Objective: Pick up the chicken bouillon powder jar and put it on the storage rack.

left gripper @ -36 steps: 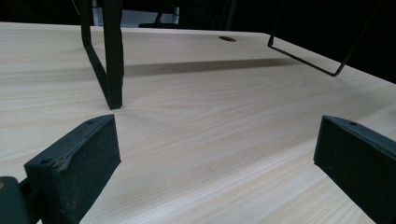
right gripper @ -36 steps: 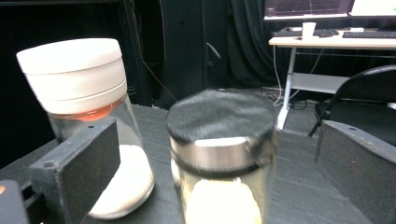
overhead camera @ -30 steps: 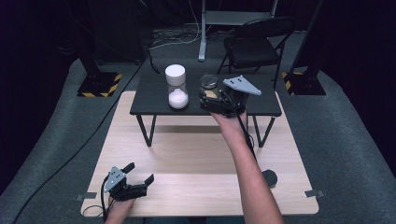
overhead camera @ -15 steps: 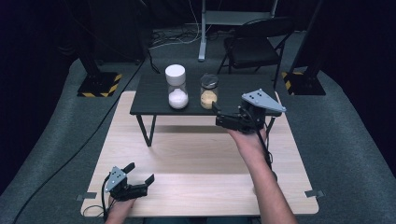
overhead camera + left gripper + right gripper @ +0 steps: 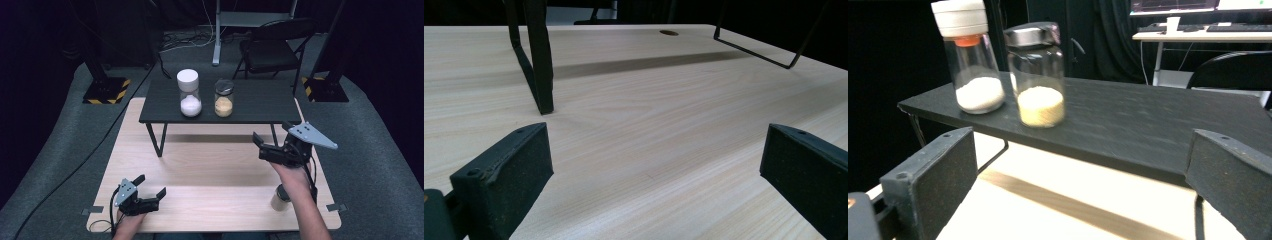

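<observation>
Here the right gripper (image 5: 267,145) is held in the air above the pale wooden table (image 5: 215,170), just in front of the right end of the low black shelf (image 5: 260,102) that stands on it. Its two black jaws are spread wide and hold nothing; in the right gripper view each pad (image 5: 933,180) sits at an outer edge of the picture with open space between them. Beyond that gap stands the clear glass jar with a dark metal lid and yellowish grains in its bottom (image 5: 1037,75), upright on the black shelf, well apart from the jaws. Just beside it, on its left in that view, is the clear glass jar with a white screw cap and white powder inside (image 5: 970,60), also upright; whether the two jars touch cannot be told. From the high view they stand side by side near the middle of the shelf, the white-capped one (image 5: 189,93) to the left of the dark-lidded one (image 5: 223,98).

The left gripper (image 5: 150,192) lies low at the near left corner of the wooden table, jaws likewise wide apart and empty; its own view shows bare wood grain between the pads (image 5: 506,180) and a black shelf leg (image 5: 536,55) ahead.

A small tan cylinder with a dark top (image 5: 281,197) stands near the right forearm.
</observation>
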